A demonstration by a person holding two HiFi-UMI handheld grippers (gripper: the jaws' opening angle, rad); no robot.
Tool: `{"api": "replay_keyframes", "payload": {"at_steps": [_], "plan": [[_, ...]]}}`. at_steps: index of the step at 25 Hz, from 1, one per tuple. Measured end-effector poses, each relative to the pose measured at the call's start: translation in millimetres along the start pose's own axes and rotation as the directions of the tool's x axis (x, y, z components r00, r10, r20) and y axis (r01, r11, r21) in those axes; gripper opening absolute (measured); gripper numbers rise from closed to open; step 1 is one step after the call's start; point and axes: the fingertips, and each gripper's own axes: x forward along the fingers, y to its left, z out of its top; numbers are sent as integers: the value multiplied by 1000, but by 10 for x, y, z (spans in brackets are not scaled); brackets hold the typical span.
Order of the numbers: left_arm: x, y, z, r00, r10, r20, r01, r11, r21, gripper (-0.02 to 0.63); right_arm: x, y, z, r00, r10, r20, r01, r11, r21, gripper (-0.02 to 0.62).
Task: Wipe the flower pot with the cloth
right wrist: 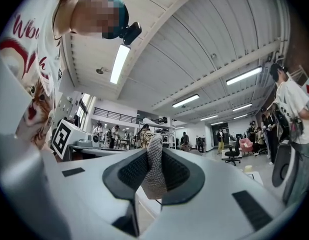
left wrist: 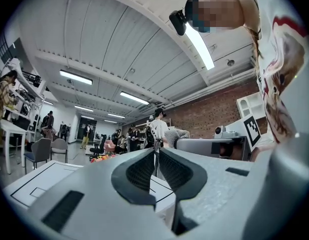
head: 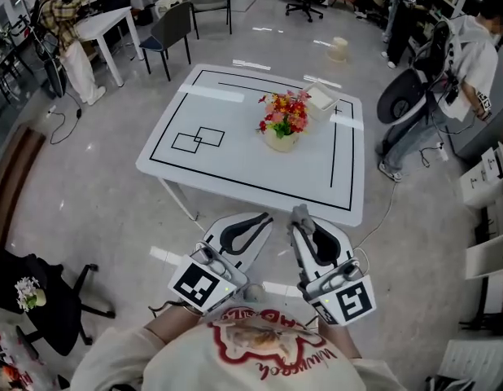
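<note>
The flower pot (head: 281, 139) is cream and holds red and orange flowers. It stands right of centre on the white table (head: 203, 169), whose top is marked with black lines. Both grippers hang side by side in front of the table's near edge, short of the pot. My left gripper (head: 260, 217) (left wrist: 157, 159) is shut with nothing between its jaws. My right gripper (head: 299, 215) (right wrist: 154, 170) is shut on a grey knitted cloth (right wrist: 155, 166) (head: 300, 213), which sticks up past the fingertips. The flowers (left wrist: 102, 157) show low and far off in the left gripper view.
A white folded item (head: 321, 96) lies on the table behind the pot. A black office chair (head: 40, 300) stands at lower left. A grey chair (head: 170, 31) and another table (head: 105, 23) are beyond. A person (head: 471, 63) stands at the right, with others further back.
</note>
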Motion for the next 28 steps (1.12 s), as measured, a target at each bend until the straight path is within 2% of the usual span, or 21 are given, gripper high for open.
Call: {"api": "replay_keyframes", "payload": {"at_steps": [6, 10, 14, 18, 22, 28], "plan": [[120, 66, 102, 1000, 12, 29, -12, 1000, 0, 35, 1, -71, 5, 1000, 13, 4, -13, 1000, 5, 67], [123, 90, -29, 999, 34, -5, -34, 999, -23, 35, -4, -119, -135, 1000, 29, -3, -29, 997, 76, 67], [181, 162, -111, 999, 40, -19, -40, 999, -16, 35, 62, -188, -208, 999, 36, -8, -35, 997, 72, 67], [325, 317, -151, 999, 41, -9, -41, 999, -27, 35, 177, -347, -294, 1000, 25, -15, -24, 996, 88, 67], [533, 516, -184, 1000, 14, 0, -14, 1000, -27, 35, 349, -522, -325, 1000, 10, -25, -9, 998, 59, 67], [1009, 983, -183, 1000, -21, 12, 21, 999, -26, 35, 797, -996, -345, 999, -22, -29, 23, 999, 30, 67]]}}
